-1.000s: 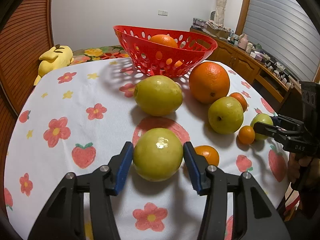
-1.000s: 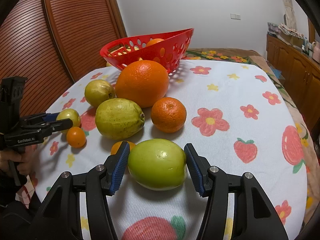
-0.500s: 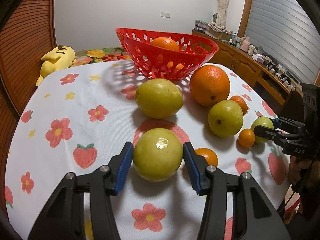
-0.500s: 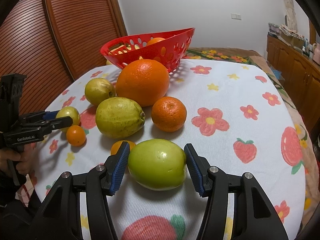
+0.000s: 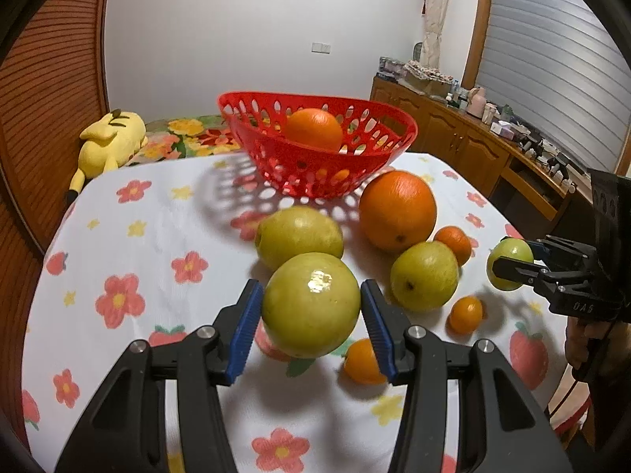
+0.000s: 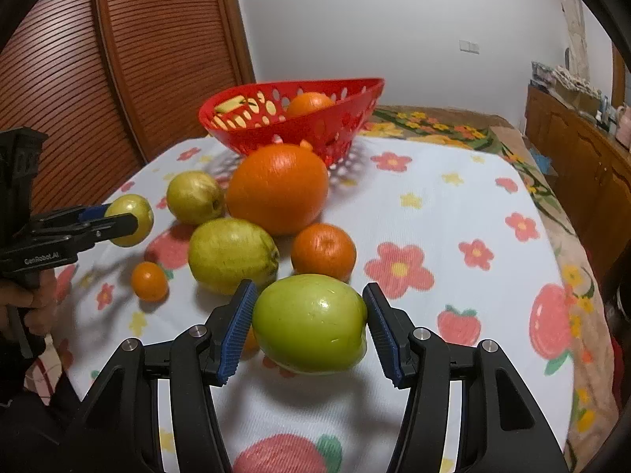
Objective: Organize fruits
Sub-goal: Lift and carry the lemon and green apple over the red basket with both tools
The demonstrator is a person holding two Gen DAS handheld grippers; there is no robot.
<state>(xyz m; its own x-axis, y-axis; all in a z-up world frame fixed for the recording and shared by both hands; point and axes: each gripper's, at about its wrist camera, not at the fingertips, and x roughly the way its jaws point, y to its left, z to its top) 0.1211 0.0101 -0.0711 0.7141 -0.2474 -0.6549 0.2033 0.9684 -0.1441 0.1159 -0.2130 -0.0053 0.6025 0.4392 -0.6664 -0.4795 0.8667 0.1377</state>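
Each hand-held gripper (image 5: 311, 321) (image 6: 309, 325) is clamped across a smooth, firm, roundish green fruit (image 5: 310, 304) (image 6: 309, 323), likely slippery, best held at its widest middle.

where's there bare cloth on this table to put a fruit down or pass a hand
Free: the wide stretch of tablecloth between the big orange and the cabinet-side edge, and the strip toward the yellow plush toy. Crowded: the fruit cluster in front of the red basket.
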